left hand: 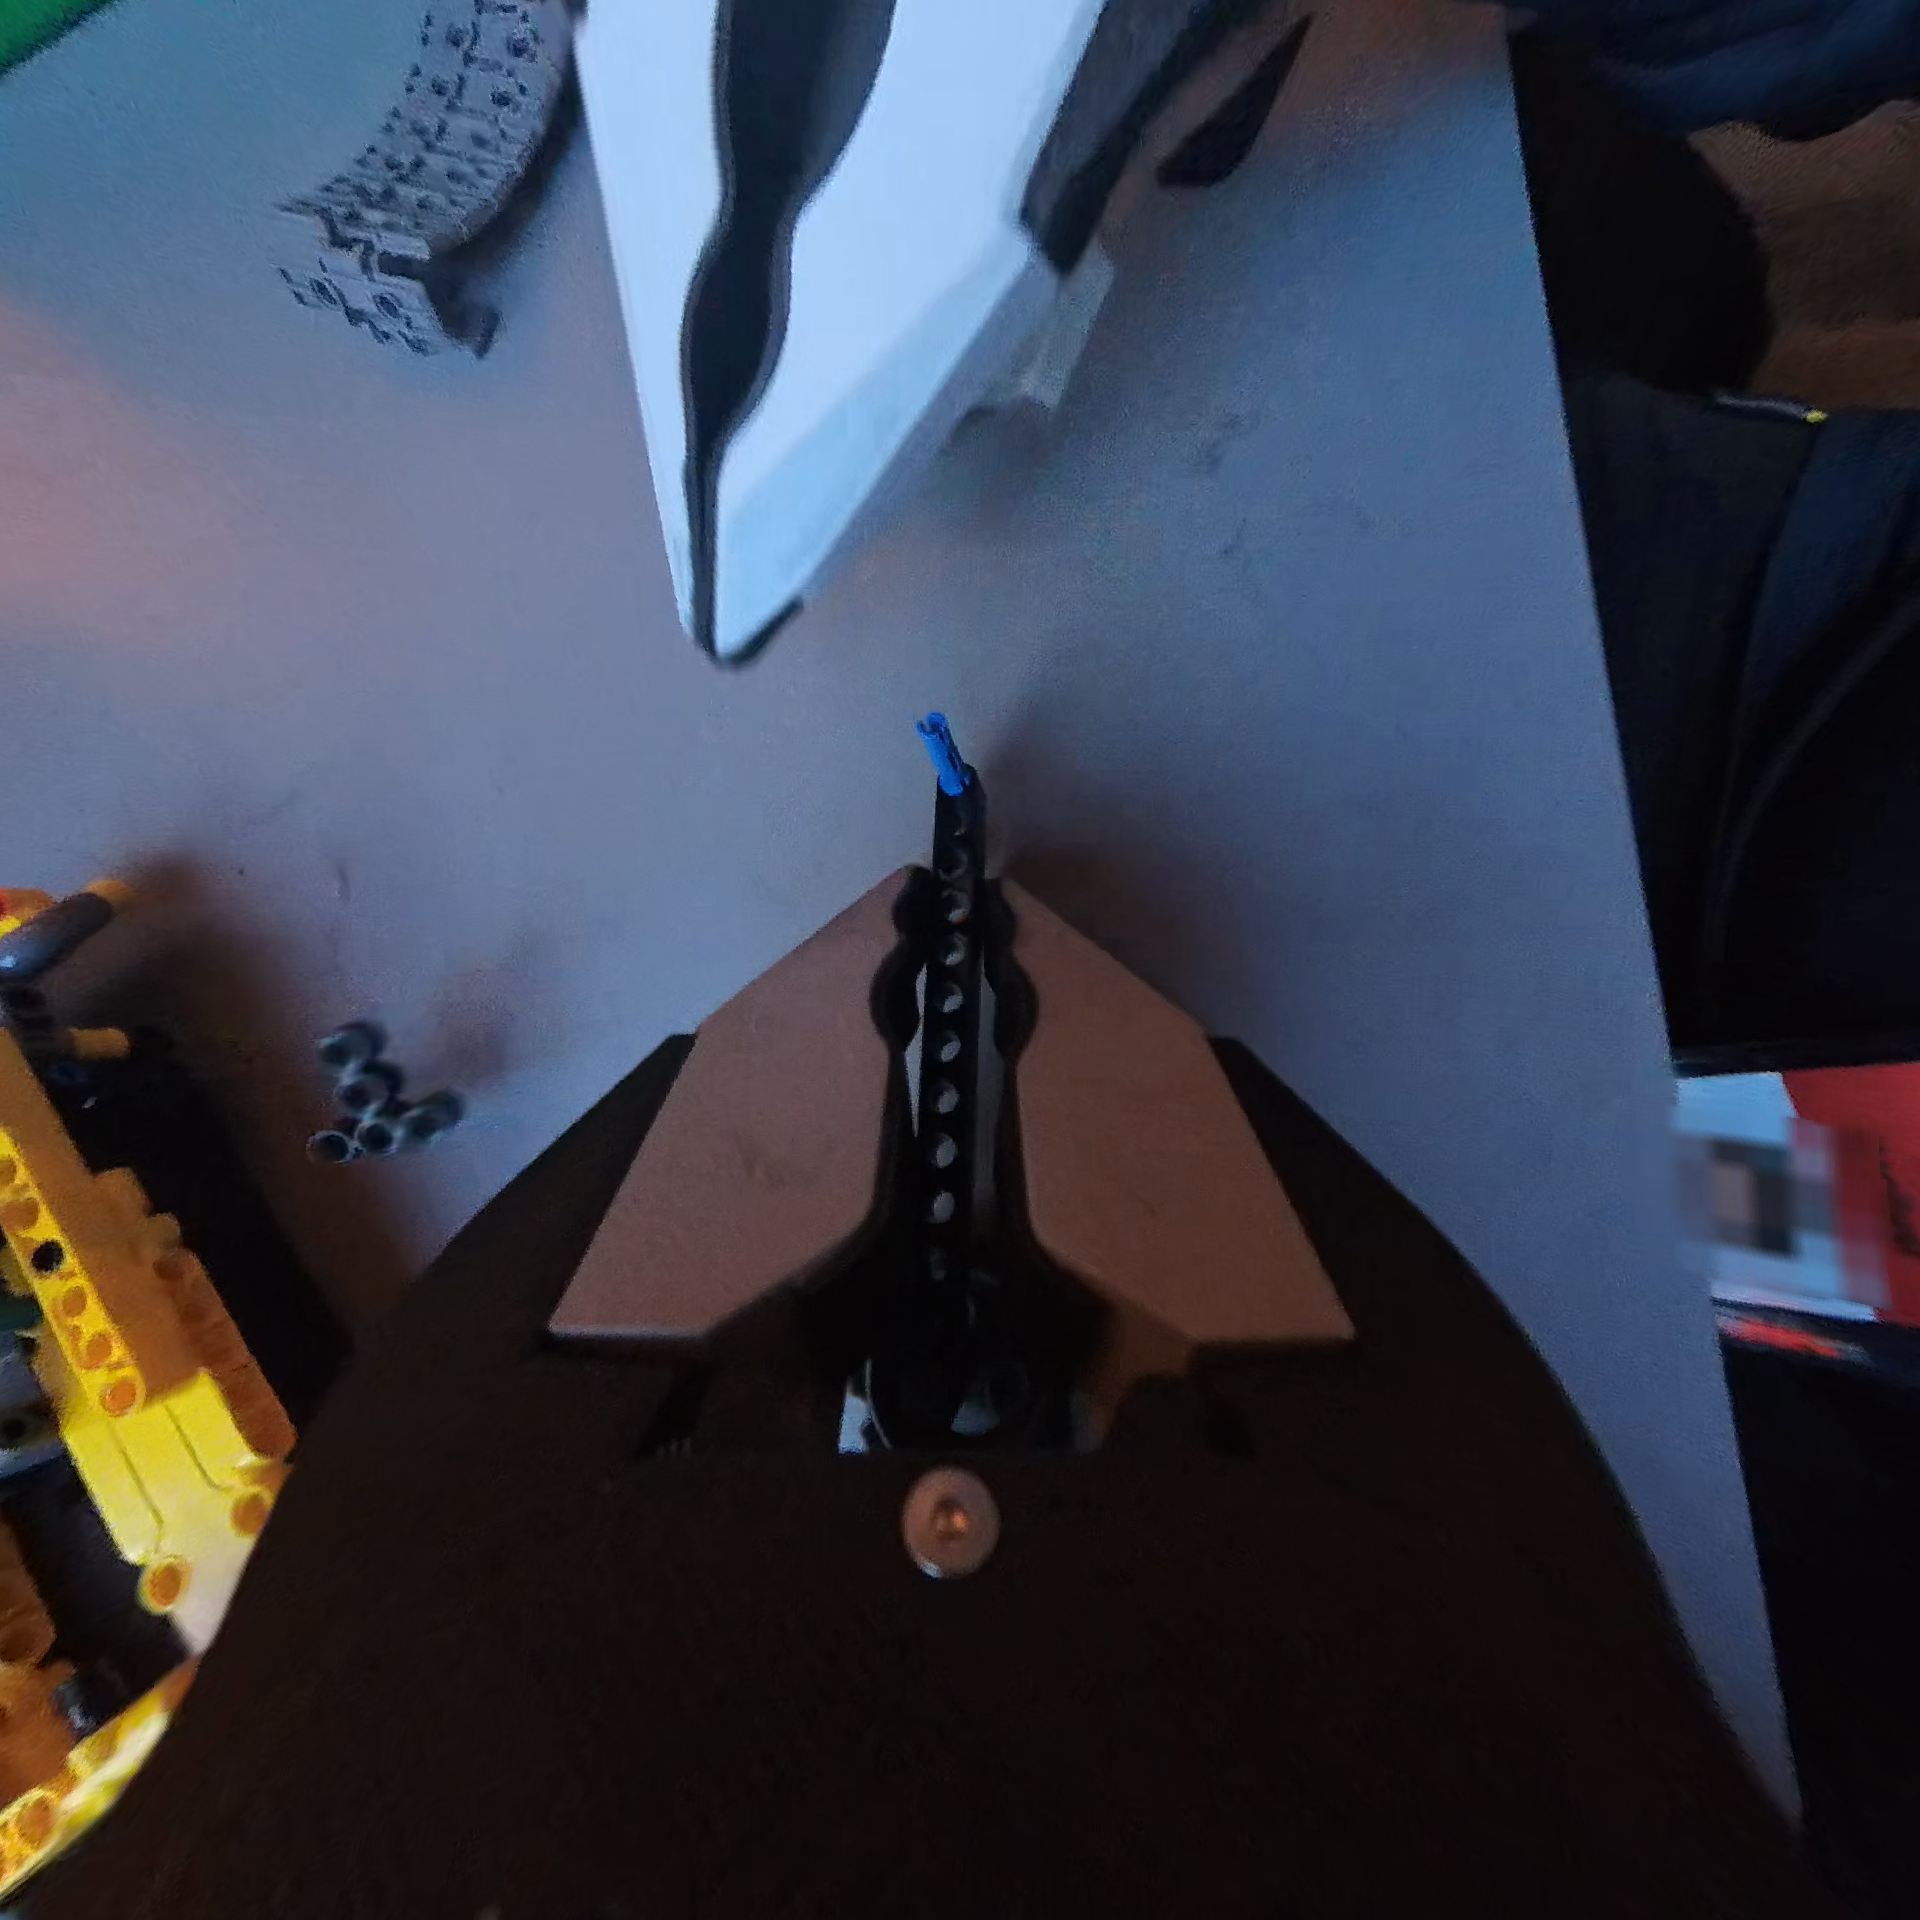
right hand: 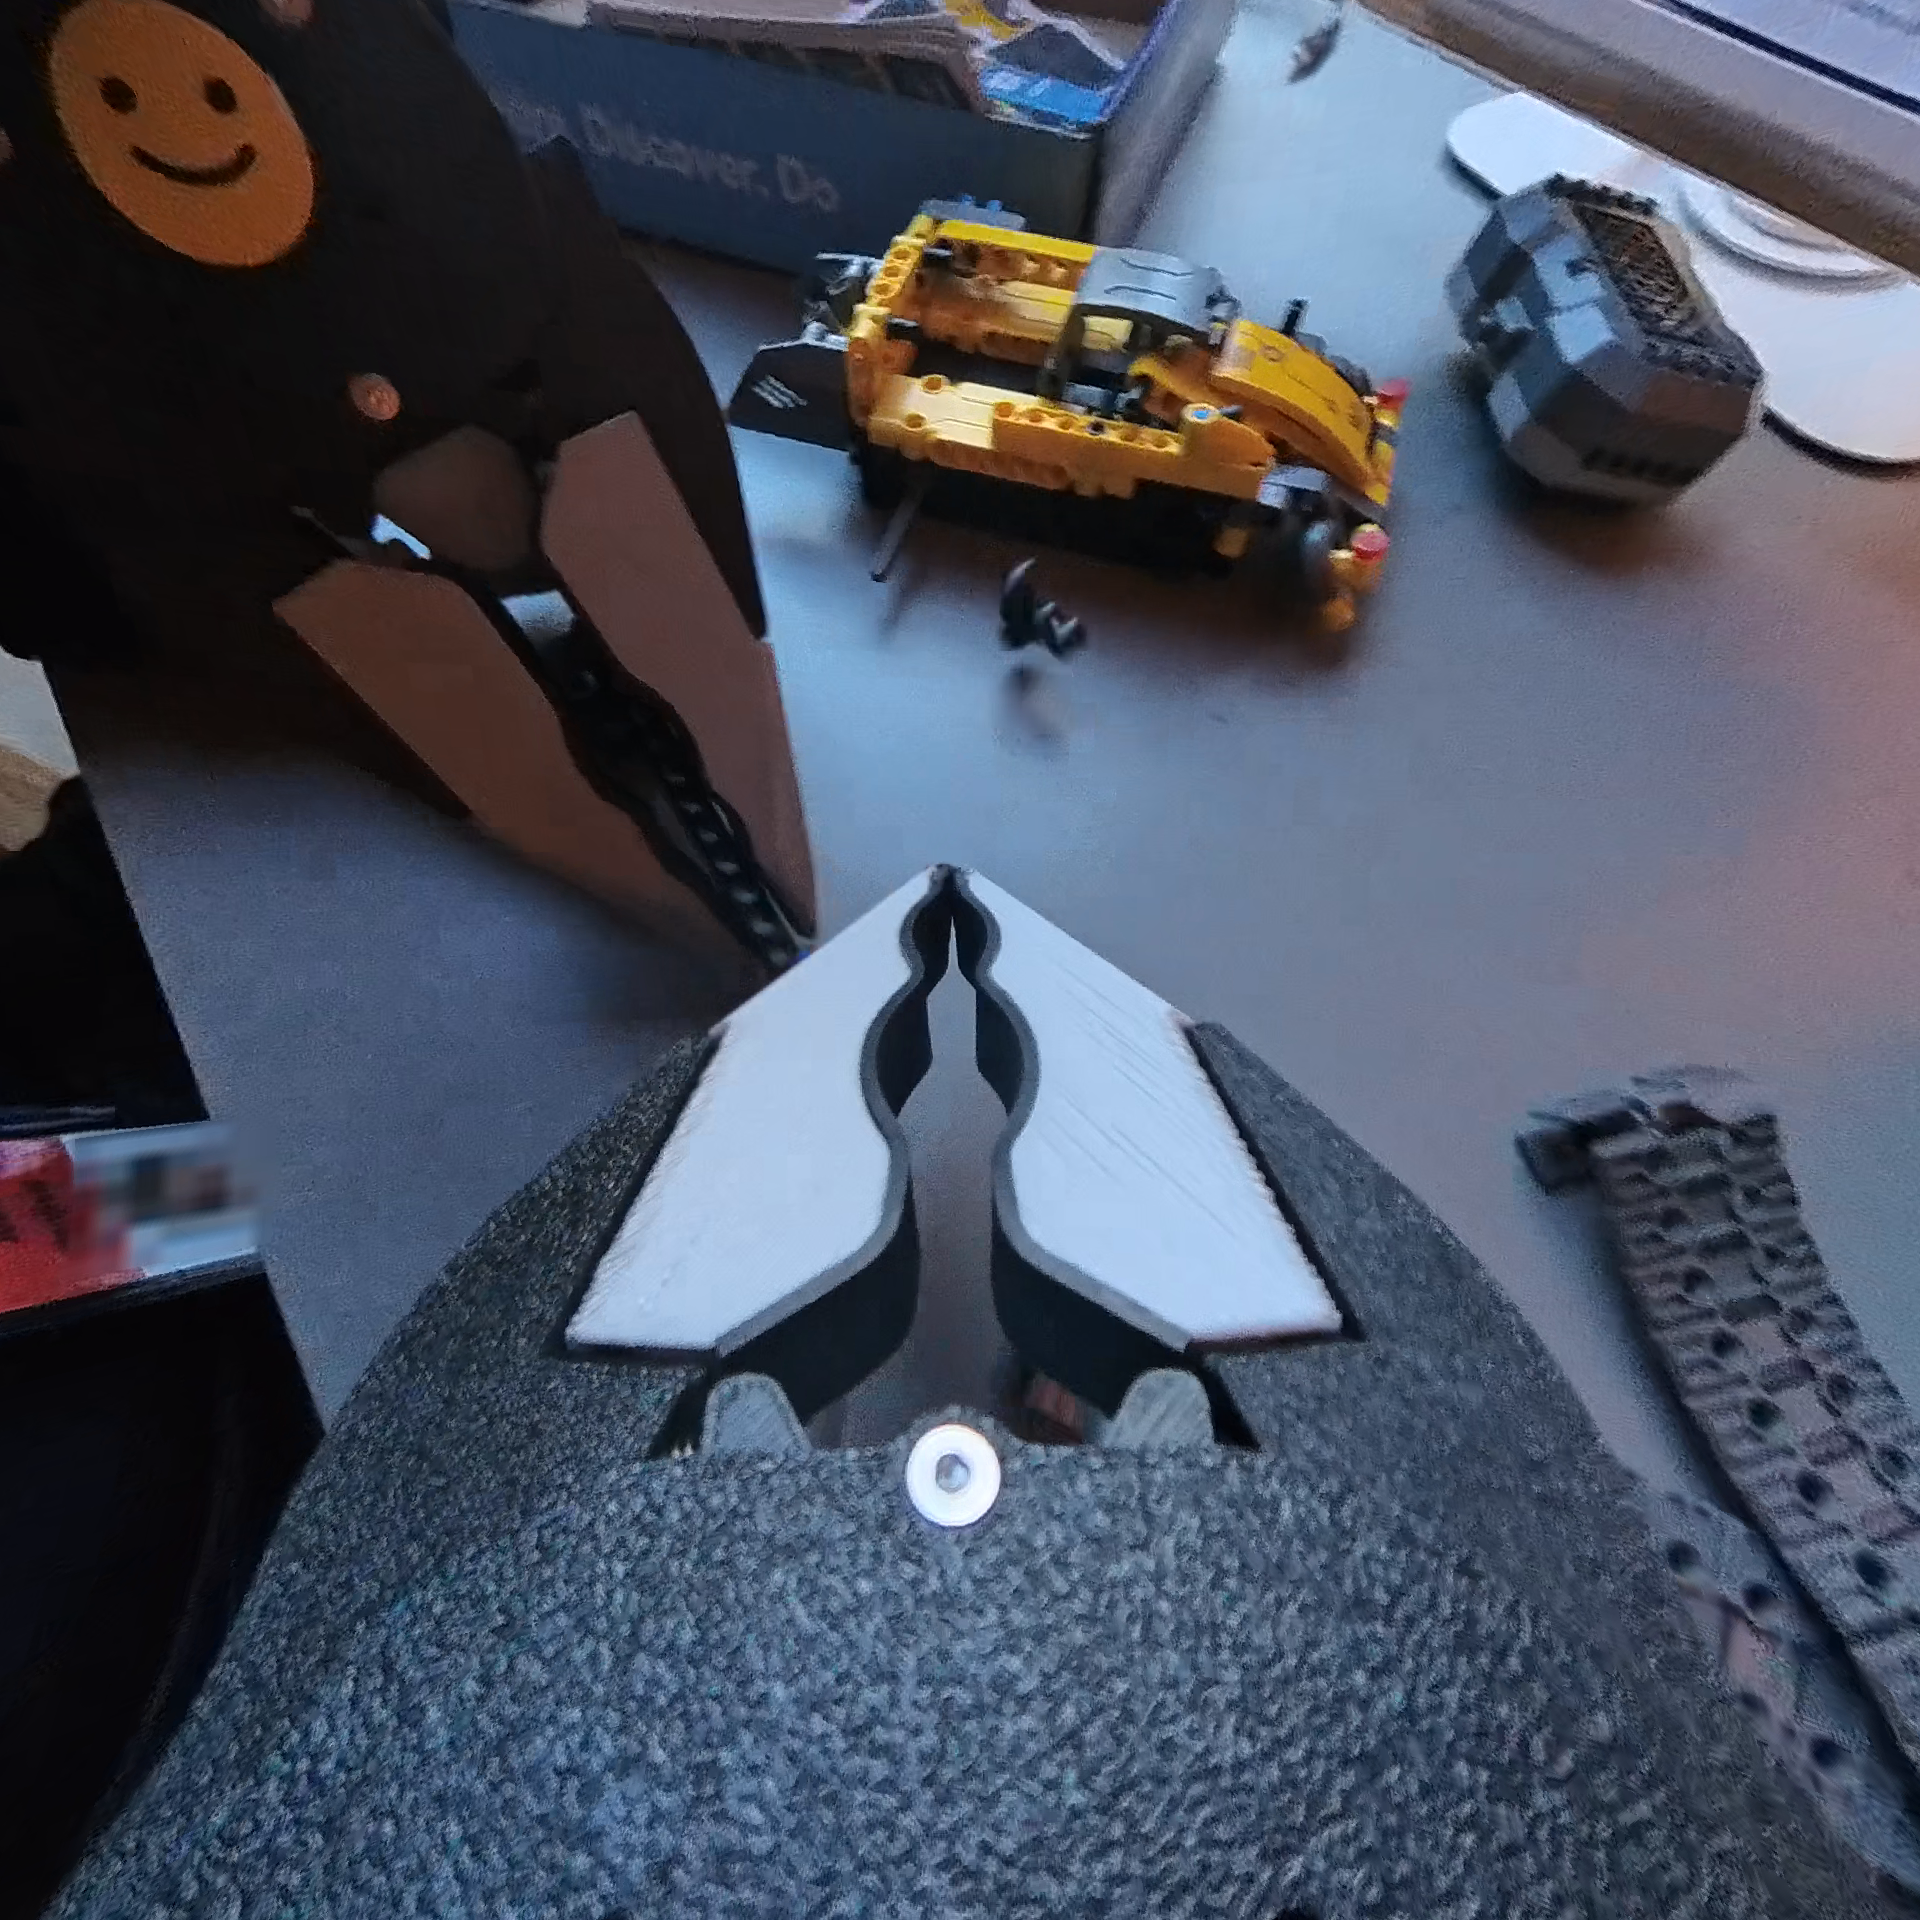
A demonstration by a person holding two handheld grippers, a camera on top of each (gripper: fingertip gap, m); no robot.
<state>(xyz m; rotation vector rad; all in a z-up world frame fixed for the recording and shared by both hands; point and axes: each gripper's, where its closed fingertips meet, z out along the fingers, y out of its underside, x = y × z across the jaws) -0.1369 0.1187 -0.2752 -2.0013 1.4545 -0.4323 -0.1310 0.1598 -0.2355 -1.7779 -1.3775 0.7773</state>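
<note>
My left gripper, with brown fingers, is shut on a long black beam with holes. The beam runs forward between the fingers and sticks out past the tips. A blue pin sits in its far end, just above the grey table. My right gripper, with white fingers, is shut, and I see nothing between its tips. It hovers just past the beam's tip and also shows in the left wrist view. The left gripper and its beam show to the left in the right wrist view.
A yellow brick-built vehicle stands at the back of the table, also at the left edge of the left wrist view. Small black pins, a grey track strip, a grey block and a box lie around. Some 5 centimetres of space lies between my two pairs of fingers.
</note>
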